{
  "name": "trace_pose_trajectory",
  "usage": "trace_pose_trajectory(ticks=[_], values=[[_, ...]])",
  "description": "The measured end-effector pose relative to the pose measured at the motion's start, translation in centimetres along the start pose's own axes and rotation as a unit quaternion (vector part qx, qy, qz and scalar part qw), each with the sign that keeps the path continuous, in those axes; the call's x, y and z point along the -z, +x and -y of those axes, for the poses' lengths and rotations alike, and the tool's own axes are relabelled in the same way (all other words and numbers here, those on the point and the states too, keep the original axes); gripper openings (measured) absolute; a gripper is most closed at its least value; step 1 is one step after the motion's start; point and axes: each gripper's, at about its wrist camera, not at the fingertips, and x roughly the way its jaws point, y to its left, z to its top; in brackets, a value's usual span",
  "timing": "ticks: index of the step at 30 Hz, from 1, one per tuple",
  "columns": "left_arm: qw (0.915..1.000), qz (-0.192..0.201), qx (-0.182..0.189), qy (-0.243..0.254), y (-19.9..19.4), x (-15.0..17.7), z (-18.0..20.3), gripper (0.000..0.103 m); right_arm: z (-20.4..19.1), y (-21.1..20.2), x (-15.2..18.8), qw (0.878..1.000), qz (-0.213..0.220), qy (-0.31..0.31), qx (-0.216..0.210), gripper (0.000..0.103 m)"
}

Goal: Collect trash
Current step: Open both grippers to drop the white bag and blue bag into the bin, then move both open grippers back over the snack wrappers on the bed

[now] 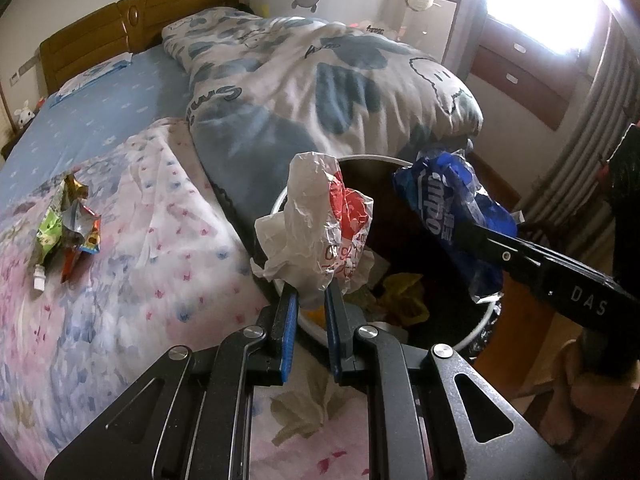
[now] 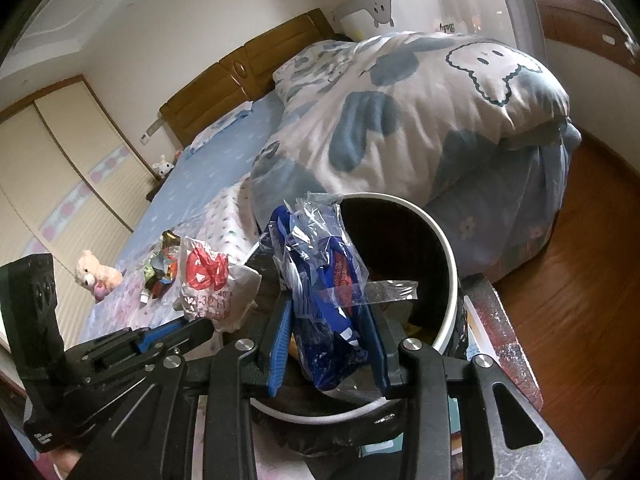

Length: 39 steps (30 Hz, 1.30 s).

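Observation:
My left gripper is shut on a crumpled white and red plastic bag and holds it over the near rim of a round white-rimmed trash bin lined in black. My right gripper is shut on a blue and clear plastic wrapper, held over the bin. The wrapper also shows in the left wrist view, and the white and red bag shows in the right wrist view. Yellow and white trash lies inside the bin. More snack wrappers lie on the bed.
The bed has a floral sheet and a bunched blue and white quilt. A small white bottle lies by the wrappers. A teddy bear sits on the bed. Wooden floor lies to the right of the bin.

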Motion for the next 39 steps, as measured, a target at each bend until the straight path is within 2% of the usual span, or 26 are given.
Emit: trace_pose_trajectory(ticks=[13, 14, 17, 18, 20, 22, 30, 35, 39], values=[[0.9999, -0.011, 0.013, -0.002, 1.1, -0.7, 0.1, 0.015, 1.0, 1.4, -0.7, 1.000, -0.015, 0.013, 0.004, 0.038], [0.9998, -0.012, 0.015, -0.002, 1.1, -0.8, 0.1, 0.019, 1.1, 1.5, -0.8, 1.000, -0.016, 0.015, 0.005, 0.038], [0.9999, -0.005, 0.015, -0.002, 0.8, -0.9, 0.1, 0.043, 1.4, 1.5, -1.0, 1.000, -0.015, 0.023, 0.005, 0.045], [0.9999, 0.000, 0.017, -0.001, 0.7, -0.8, 0.1, 0.046, 1.5, 1.4, -1.1, 1.000, -0.015, 0.025, 0.004, 0.046], [0.9998, 0.002, 0.018, -0.001, 0.4, -0.7, 0.1, 0.051, 1.6, 1.3, -1.1, 0.999, -0.013, 0.030, 0.003, 0.055], [0.9998, 0.005, 0.017, -0.003, 0.1, -0.4, -0.2, 0.052, 1.7, 1.1, -1.1, 0.999, -0.009, 0.033, 0.001, 0.061], [0.9992, 0.014, 0.010, -0.035, -1.9, 1.7, -2.8, 0.058, 0.5, -0.3, -0.8, 0.999, 0.011, 0.030, 0.002, 0.072], [0.9979, 0.022, -0.008, -0.060, -3.3, 3.5, -5.6, 0.059, -2.0, -0.7, 0.0, 1.000, 0.023, 0.013, -0.007, 0.081], [0.9954, 0.023, -0.019, -0.091, -4.4, 5.1, -8.4, 0.059, -4.5, -0.3, 0.8, 1.000, 0.019, -0.002, -0.020, 0.083]])
